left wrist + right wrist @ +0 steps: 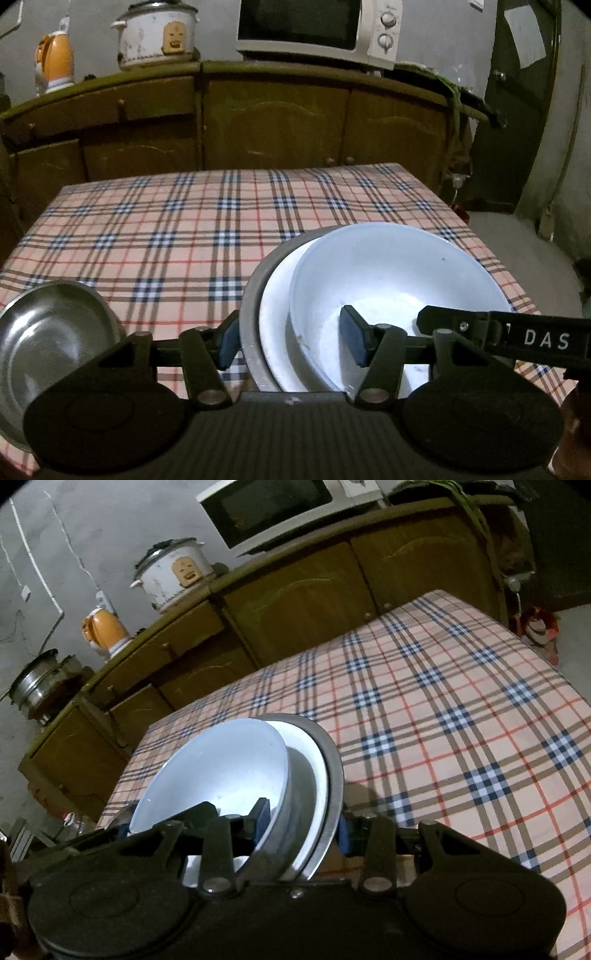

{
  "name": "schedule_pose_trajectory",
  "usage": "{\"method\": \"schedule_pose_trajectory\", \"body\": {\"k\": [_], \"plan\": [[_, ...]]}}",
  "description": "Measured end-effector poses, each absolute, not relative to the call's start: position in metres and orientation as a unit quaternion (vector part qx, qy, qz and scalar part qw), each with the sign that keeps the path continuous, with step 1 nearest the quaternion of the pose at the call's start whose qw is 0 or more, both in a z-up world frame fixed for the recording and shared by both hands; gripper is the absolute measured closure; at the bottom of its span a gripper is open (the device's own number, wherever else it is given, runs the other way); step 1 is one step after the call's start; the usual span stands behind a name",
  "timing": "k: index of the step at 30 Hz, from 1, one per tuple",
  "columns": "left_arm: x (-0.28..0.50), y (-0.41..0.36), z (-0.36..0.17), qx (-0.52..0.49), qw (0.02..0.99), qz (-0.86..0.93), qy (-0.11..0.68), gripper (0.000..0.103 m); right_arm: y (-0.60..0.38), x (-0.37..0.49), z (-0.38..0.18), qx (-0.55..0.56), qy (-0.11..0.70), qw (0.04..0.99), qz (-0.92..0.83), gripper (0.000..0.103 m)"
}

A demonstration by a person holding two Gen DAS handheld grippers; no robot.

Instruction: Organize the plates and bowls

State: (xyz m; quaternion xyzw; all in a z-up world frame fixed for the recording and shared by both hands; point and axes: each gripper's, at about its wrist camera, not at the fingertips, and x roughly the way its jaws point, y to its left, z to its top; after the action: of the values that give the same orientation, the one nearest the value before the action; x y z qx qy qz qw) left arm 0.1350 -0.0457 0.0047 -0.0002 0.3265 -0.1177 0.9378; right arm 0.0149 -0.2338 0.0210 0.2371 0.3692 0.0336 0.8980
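A stack of dishes is held between both grippers: a grey metal plate (pixel 253 295) at the bottom, a white plate (pixel 275 317) on it and a white bowl (pixel 388 266) on top. My left gripper (pixel 291 341) is shut on the stack, one pad outside the metal plate's rim and one inside the bowl. From the opposite side, my right gripper (pixel 303 825) clamps the same stack, with the bowl (pixel 214 768) left of the metal plate (pixel 334 760). One of the right gripper's fingers (pixel 535 338) reaches into the bowl. The stack seems to hang just above the cloth.
An empty steel bowl (pixel 48 339) sits on the plaid tablecloth (pixel 184 229) at the near left. Behind the table a wooden cabinet (pixel 277 122) carries a rice cooker (pixel 155 33), a microwave (pixel 303 26) and an orange kettle (pixel 55 62). A metal pot (pixel 40 683) stands further left.
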Motion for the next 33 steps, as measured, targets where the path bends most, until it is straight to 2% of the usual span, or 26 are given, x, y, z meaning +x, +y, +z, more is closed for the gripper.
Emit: {"method": "schedule_pose_trajectory", "body": {"k": [20,33], "plan": [[0.106,0.016,0.031,0.000,0.953,-0.059,0.296,0.047,-0.154,0.023,0.043,0.206,0.363,0.904,0.090,0.057],[0.094,0.080,0.028,-0.011,0.957,-0.018,0.290,0.046,-0.078,0.047,0.038,0.187,0.362,0.904,0.127,0.057]]}}
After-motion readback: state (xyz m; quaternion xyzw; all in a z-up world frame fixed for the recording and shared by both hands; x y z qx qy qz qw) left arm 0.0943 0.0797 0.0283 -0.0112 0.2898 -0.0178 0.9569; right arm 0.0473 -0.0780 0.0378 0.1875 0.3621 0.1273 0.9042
